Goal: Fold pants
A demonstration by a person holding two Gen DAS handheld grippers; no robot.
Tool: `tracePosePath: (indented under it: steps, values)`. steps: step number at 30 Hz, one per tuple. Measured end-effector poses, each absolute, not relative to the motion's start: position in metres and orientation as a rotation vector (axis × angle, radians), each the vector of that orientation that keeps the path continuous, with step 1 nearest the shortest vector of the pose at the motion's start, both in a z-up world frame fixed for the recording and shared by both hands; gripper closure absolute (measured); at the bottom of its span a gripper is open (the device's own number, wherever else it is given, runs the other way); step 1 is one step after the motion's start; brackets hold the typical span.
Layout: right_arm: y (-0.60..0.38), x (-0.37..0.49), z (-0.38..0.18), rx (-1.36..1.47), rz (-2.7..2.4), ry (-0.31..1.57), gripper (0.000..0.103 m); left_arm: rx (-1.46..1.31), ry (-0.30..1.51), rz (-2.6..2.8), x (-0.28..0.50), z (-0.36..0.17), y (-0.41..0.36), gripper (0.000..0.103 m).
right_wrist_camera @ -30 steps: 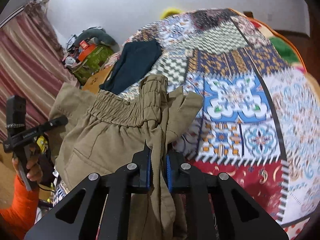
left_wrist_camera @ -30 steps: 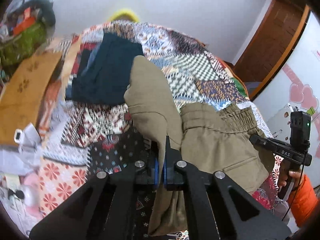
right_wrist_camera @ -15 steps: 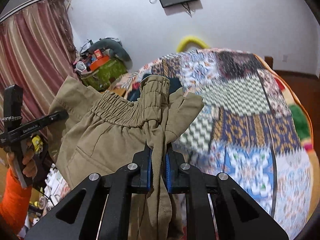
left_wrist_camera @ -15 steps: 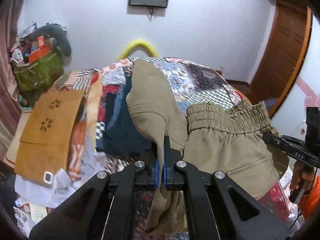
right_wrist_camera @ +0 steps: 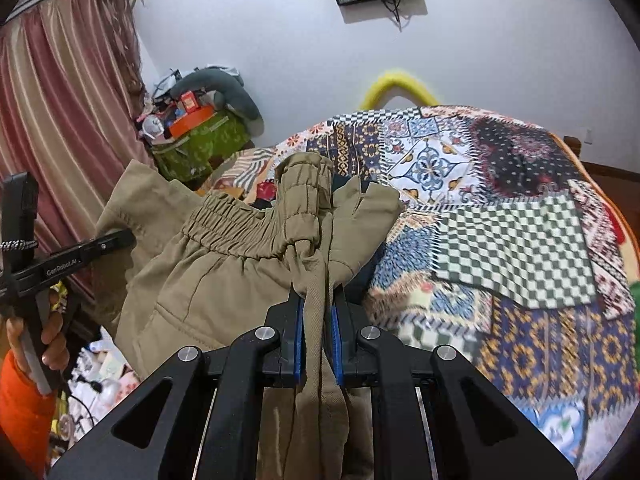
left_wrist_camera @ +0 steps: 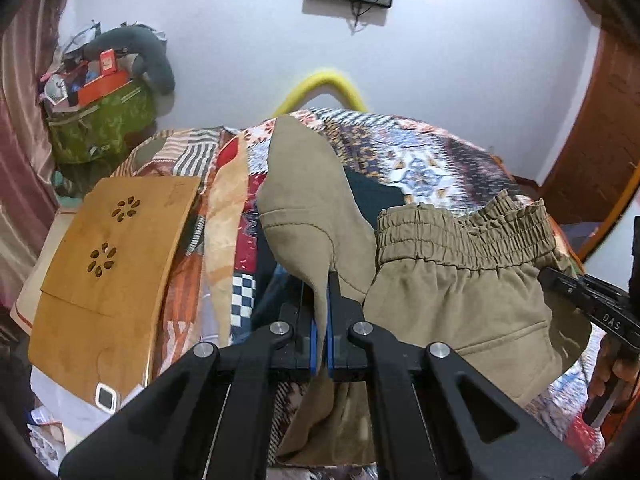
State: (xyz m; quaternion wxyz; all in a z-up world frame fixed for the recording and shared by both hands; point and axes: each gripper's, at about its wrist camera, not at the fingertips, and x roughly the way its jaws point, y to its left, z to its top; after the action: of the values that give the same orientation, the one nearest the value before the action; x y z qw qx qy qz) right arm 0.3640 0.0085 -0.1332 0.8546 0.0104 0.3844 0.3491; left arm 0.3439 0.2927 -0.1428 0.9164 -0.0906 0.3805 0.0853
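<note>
The khaki pants (left_wrist_camera: 448, 292) hang in the air between both grippers, above the patchwork bedspread (left_wrist_camera: 420, 160). My left gripper (left_wrist_camera: 320, 300) is shut on a fold of pant leg that stands up in front of it. My right gripper (right_wrist_camera: 316, 304) is shut on bunched cloth at the elastic waistband (right_wrist_camera: 240, 228). The waistband also shows in the left wrist view (left_wrist_camera: 460, 232). In each view the other gripper shows at the edge, the right one (left_wrist_camera: 588, 304) and the left one (right_wrist_camera: 60, 264). The lower legs hang hidden below the fingers.
A dark navy garment (left_wrist_camera: 372, 200) lies on the bed behind the pants. A wooden lap table (left_wrist_camera: 104, 264) lies at the bed's left. A green bag with clutter (right_wrist_camera: 196, 140) stands by the curtain (right_wrist_camera: 60, 120). A wooden door (left_wrist_camera: 592, 140) is on the right.
Both grippers have risen with the pants and tilted upward. The wall and the screen on it have come into view, and the pants hang higher over the bed.
</note>
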Motion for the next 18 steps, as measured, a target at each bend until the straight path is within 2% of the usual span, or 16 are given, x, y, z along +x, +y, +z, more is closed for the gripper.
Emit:
tracePosePath:
  steps: [11,13,16,18]
  values:
    - [0.057,0.410,-0.208,-0.091,0.684,0.913,0.093,-0.131,0.971,0.291,0.413,-0.247,0.321,0.100]
    - [0.059,0.409,-0.217,-0.116,0.667,0.928,0.090,-0.134,1.003,0.296,0.413,-0.258,0.325,0.100]
    - [0.051,0.404,-0.220,-0.131,0.638,0.940,0.081,-0.152,1.021,0.287,0.404,-0.261,0.328,0.095]
    - [0.047,0.401,-0.216,-0.133,0.628,0.942,0.081,-0.155,1.032,0.286,0.398,-0.257,0.325,0.087]
